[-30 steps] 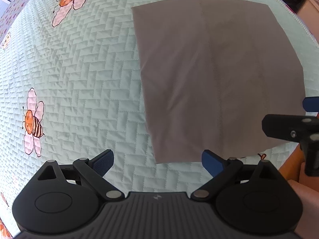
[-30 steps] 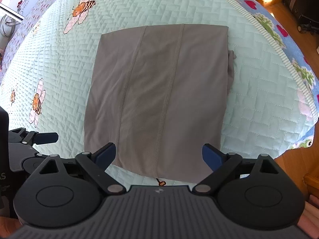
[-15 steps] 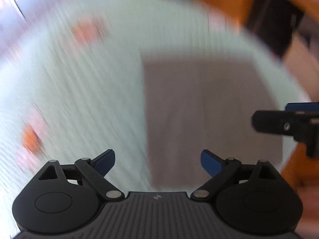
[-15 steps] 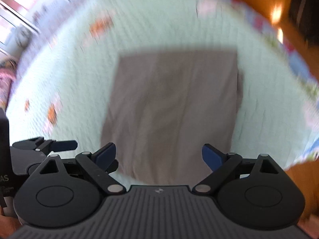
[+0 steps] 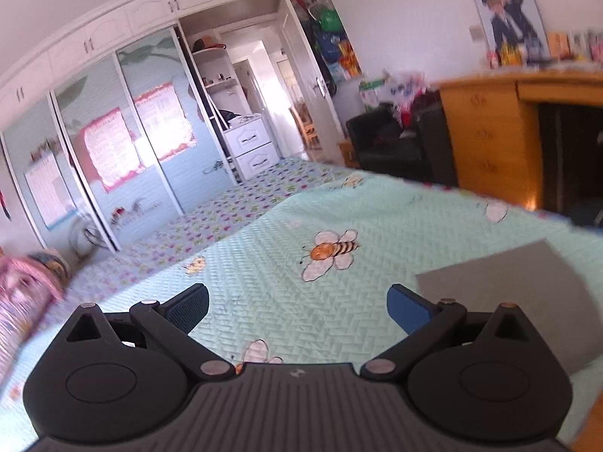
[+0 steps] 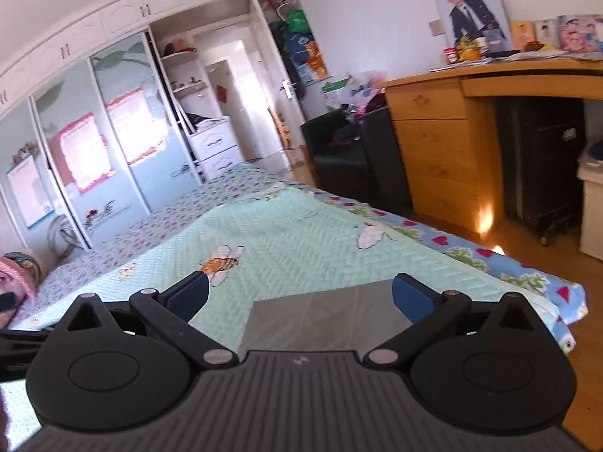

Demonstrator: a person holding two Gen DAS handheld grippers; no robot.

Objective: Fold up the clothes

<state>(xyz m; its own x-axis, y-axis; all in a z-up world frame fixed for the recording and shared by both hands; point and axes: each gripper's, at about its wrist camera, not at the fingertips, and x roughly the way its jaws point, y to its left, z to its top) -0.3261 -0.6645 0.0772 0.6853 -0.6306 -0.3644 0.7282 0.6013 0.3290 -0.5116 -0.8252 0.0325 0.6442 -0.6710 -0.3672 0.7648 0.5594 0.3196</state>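
The grey garment (image 6: pixel 320 320) lies folded into a flat rectangle on the green quilt (image 6: pixel 301 237), near the bed's foot corner on the side toward the desk. Two faint seams run along it. In the right wrist view it sits low in the middle, partly hidden behind the gripper body; in the left wrist view the same garment (image 5: pixel 527 301) lies off to the right, its far corner pointing toward the desk side of the bed.

The right gripper (image 6: pixel 301 297) hangs above the garment's near part, pointing out over the bed at a shallow downward slant. Its jaws have just been opening and stand wide, the blue pads (image 6: pixel 412 299) well apart, with nothing between them and no cloth touched. The left gripper (image 5: pixel 297 307) is over bare quilt to the left of the garment, aimed toward a printed bee (image 5: pixel 331 252). Its jaws have also just been opening and stand equally wide, empty.

The quilt carries more bees, and a blue border (image 6: pixel 490 260) with hearts runs along the bed's edge. Beyond it is wooden floor (image 6: pixel 588 376). A wooden desk (image 6: pixel 444 143) with drawers stands against the far wall, a black suitcase (image 6: pixel 542 165) under it and a dark armchair (image 6: pixel 339 154) beside it. A wardrobe (image 6: pixel 94 143) with sliding doors fills the left wall, next to an open doorway (image 6: pixel 241 105). A poster (image 6: pixel 467 11) hangs above the desk.
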